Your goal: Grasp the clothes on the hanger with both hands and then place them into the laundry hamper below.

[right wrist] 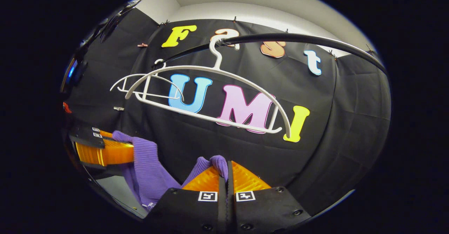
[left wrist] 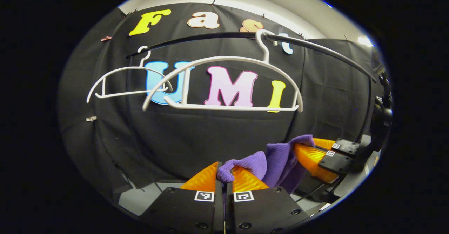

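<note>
A purple knit garment hangs slack between my two grippers, off the hanger. My left gripper is shut on one bunched end of it. In the same view the right gripper pinches the other end at the lower right. In the right gripper view my right gripper is shut on a fold of the purple garment, and the left gripper holds its far end at the lower left. A bare white hanger hangs on the black rail above; the white hanger appears bare in the right gripper view as well.
A second white hanger hangs bare further left on the same rail, also seen as a small white hanger behind the first. A dark stand upright rises at the right edge. Pale floor lies below.
</note>
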{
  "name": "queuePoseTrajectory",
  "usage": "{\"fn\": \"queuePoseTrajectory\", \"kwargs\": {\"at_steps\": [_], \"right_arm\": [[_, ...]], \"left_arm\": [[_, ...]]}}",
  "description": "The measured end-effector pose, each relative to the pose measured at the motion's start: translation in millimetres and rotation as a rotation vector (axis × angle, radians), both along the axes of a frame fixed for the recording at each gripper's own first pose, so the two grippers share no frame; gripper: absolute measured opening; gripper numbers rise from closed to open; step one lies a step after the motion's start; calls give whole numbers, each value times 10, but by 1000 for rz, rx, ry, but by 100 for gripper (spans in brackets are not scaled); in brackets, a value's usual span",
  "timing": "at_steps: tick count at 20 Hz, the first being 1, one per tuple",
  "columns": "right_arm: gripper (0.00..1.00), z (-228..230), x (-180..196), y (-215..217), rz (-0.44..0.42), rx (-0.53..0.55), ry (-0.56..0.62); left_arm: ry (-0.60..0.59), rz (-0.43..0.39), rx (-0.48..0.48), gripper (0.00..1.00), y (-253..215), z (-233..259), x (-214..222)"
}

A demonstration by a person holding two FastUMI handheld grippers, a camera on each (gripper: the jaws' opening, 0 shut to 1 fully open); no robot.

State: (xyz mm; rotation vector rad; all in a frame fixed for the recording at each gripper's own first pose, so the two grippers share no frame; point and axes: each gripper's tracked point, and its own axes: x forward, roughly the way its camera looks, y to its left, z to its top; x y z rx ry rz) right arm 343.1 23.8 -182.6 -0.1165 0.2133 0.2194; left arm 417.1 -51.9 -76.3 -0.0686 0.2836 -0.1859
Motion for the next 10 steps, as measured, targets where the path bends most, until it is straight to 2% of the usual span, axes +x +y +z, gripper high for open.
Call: {"fn": "queuePoseTrajectory", "kwargs": {"at_steps": [5, 10], "right_arm": [[5, -133, -156, -31, 3, 10, 56], [5, -666, -322, -11, 51, 0, 162]], "left_arm": [[32, -62, -25, 5, -205, -164, -73], [117, -99, -1, 6, -266, -730, -162]]}}
